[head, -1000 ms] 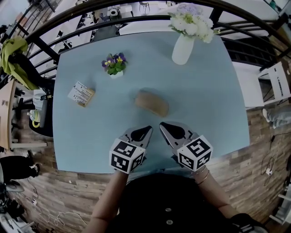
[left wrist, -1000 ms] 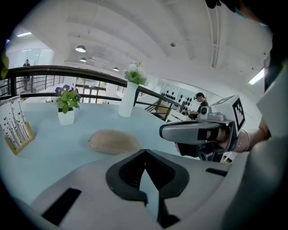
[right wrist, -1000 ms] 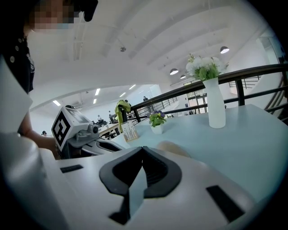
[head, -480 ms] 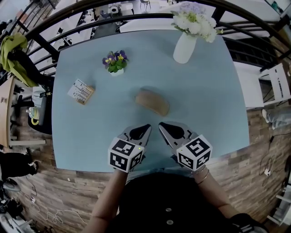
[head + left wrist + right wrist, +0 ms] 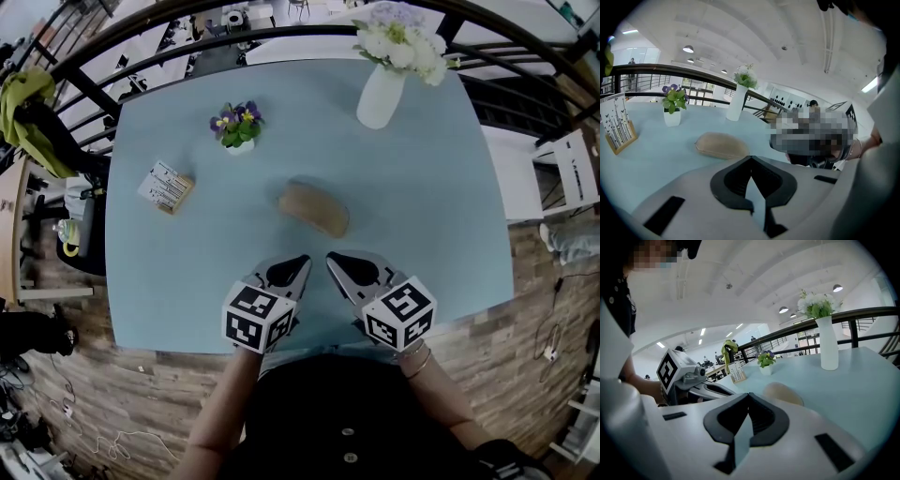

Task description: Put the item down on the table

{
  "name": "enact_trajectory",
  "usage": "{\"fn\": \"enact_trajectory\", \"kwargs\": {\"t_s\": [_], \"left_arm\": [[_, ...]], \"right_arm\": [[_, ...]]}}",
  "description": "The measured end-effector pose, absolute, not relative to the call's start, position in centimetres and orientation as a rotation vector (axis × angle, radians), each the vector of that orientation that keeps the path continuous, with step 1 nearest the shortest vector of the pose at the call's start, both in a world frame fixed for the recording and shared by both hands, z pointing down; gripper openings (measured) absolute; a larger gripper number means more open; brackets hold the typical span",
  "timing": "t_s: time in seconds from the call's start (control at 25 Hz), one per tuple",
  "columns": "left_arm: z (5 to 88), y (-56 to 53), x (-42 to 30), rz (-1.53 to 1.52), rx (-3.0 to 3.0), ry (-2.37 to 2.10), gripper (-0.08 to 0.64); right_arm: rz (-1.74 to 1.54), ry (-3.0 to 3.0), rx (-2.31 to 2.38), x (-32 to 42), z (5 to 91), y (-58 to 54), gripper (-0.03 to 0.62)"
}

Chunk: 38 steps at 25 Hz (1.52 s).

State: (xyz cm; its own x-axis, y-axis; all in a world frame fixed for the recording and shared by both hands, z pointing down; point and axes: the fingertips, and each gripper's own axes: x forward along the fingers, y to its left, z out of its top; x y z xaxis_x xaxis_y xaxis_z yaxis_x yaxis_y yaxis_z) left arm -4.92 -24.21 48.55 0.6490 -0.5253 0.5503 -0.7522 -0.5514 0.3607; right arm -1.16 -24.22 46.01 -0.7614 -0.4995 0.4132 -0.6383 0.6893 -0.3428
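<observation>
At table (image 5: 441, 187) centre: tan oval pouch (image 5: 313, 208), flat; left hand-held gripper (image 5: 304, 262), right hand-held gripper (image 5: 331, 258) closed, empty

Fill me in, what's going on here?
A person holds a gripper in each hand over the near edge of the light blue table. The left gripper and right gripper are both shut and empty. The tan oval pouch lies on the table just beyond their tips, touched by neither, so the item looks already set down. A potted violet, a white vase of flowers and a card stand sit further back.
</observation>
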Motion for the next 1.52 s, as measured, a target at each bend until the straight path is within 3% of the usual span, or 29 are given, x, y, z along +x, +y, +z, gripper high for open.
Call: {"fn": "enact_trajectory", "kwargs": {"t_s": [1.52], "left_arm": [[49.7,-24.0,-4.7,0.537,2.259,-0.96,0.017]], "right_arm": [[0.751,-2.56,0.784,-1.7,48.4,-23.0,0.003]]}}
